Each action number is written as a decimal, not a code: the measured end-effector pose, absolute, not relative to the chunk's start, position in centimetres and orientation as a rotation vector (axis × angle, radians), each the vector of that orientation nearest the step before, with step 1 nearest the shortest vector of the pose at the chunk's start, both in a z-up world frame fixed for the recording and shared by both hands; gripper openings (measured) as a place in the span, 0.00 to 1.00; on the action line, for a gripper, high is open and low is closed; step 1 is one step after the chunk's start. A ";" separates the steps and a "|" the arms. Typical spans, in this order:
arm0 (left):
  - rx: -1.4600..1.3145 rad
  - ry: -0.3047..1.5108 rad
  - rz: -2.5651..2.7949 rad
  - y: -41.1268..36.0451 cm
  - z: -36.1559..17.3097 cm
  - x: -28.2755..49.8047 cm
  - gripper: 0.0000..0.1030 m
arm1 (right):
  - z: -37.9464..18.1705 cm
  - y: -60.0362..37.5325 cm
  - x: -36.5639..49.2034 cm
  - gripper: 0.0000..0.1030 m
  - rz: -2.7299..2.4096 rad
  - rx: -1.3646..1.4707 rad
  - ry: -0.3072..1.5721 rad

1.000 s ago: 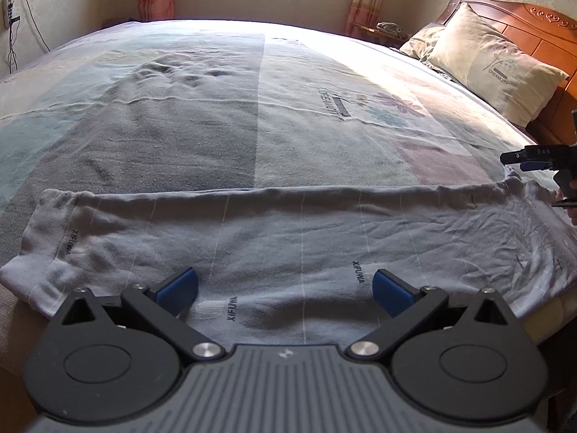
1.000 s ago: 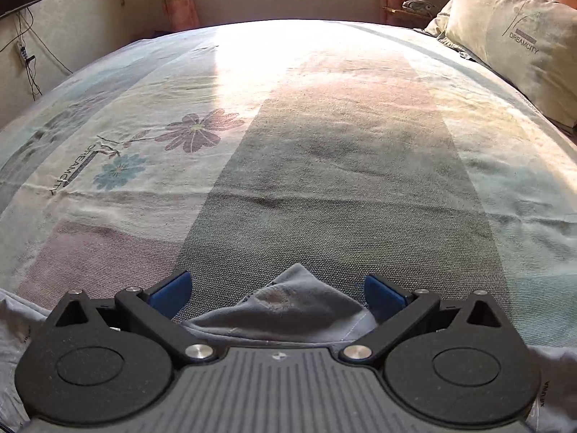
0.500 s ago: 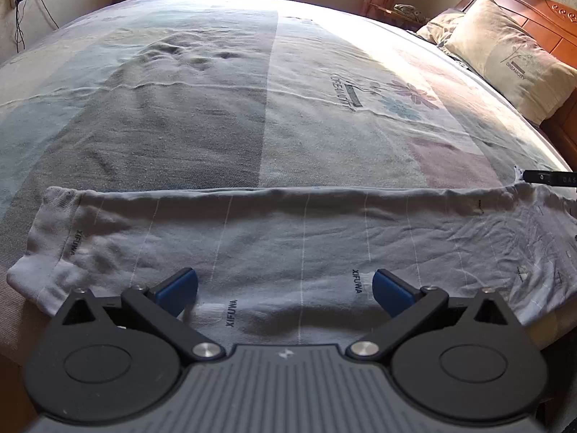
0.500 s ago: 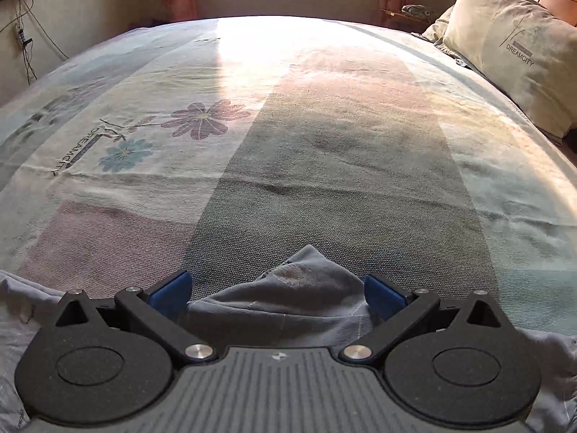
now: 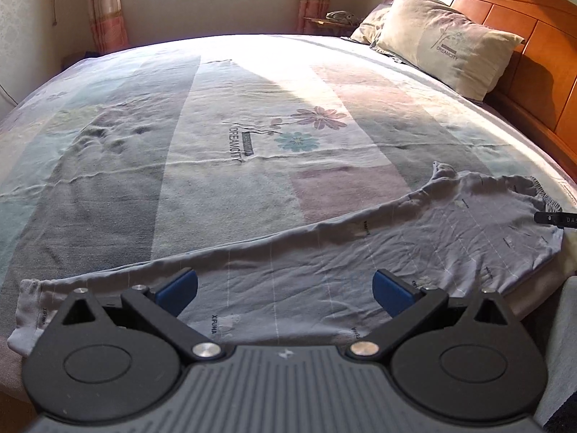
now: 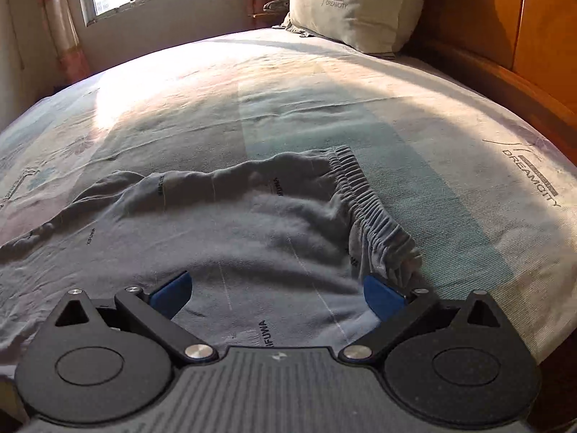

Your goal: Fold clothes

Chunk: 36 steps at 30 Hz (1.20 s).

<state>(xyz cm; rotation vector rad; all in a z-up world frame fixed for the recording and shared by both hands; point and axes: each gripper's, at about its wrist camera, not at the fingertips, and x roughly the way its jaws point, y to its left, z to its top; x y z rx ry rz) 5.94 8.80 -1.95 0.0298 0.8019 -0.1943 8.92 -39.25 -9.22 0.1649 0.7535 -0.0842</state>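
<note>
Both cams have swung toward the headboard since a second ago, and the right tongs [image 6: 276,292] have backed off, so the elastic waistband [image 6: 364,195] shows now. The long grey cotton trousers [image 5: 324,274] lie flat along the bed's near edge on the pastel patchwork bedsheet [image 5: 223,115], waistband out at 3 o'clock. Left tongs [image 5: 285,288] and right tongs are both spread wide, hovering over the fabric and holding nothing.

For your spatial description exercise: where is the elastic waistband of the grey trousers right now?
In the right wrist view, the waistband lies on the bedsheet just ahead of the open right gripper, towards the pillow end of the trousers.
</note>
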 end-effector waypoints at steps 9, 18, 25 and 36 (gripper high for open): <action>0.067 0.834 -0.208 5.5 -1.0 5.1 0.99 | -9.7 -37.9 9.7 1.00 -0.024 0.135 0.802; 0.071 0.876 -0.296 1.2 -2.0 6.8 0.99 | -9.6 -30.1 7.3 1.00 0.137 -0.052 0.783; 0.061 0.863 -0.255 2.5 -1.7 5.9 0.99 | -11.6 -30.8 4.6 1.00 0.187 -0.078 0.802; -0.024 0.925 -0.168 8.2 -4.5 7.6 0.99 | -9.1 -21.2 6.9 1.00 0.364 -0.175 0.756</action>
